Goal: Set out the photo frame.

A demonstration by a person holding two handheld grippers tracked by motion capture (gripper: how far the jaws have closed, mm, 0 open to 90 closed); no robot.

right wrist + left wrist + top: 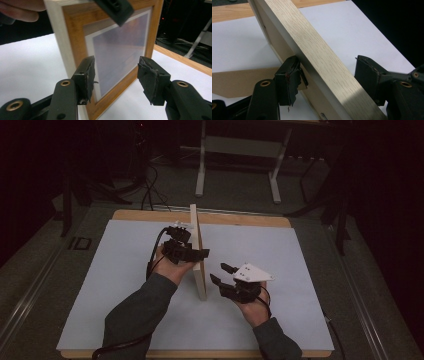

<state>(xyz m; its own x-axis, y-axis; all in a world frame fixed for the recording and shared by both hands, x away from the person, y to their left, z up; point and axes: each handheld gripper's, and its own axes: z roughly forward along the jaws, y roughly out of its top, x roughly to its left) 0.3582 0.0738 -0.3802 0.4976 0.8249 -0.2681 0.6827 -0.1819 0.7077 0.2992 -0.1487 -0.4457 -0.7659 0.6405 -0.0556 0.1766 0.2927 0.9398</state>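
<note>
From the high view, I am seeing the left gripper [192, 251] reaching in from the left, forearm angled up across the white sheet [120, 270], its jaws straddling the top edge of the picture frame [199, 265]. The frame is standing on edge near the middle of the sheet, which is lying on the wooden table [150, 215]. The right gripper [221, 274] is hovering just beside the frame's other face, palm up under it, jaws spread and holding nothing.

In the left gripper view, I am looking down along the frame's pale wooden edge [319, 62] running between the 2 jaws. The left pad [289, 80] is sitting against the frame's back side, while the right pad [367, 72] is standing clear of the edge — so this gripper is open around the frame, not clamping it. A brown stand flap [242, 80] is sticking out from the back.

In the right gripper view, I am facing the frame's front [75, 27] — an orange-brown inner border around a bluish picture [120, 50]. My 2 jaws are standing apart in front of it. One jaw of the left gripper [113, 8] is hanging over the top.
</note>
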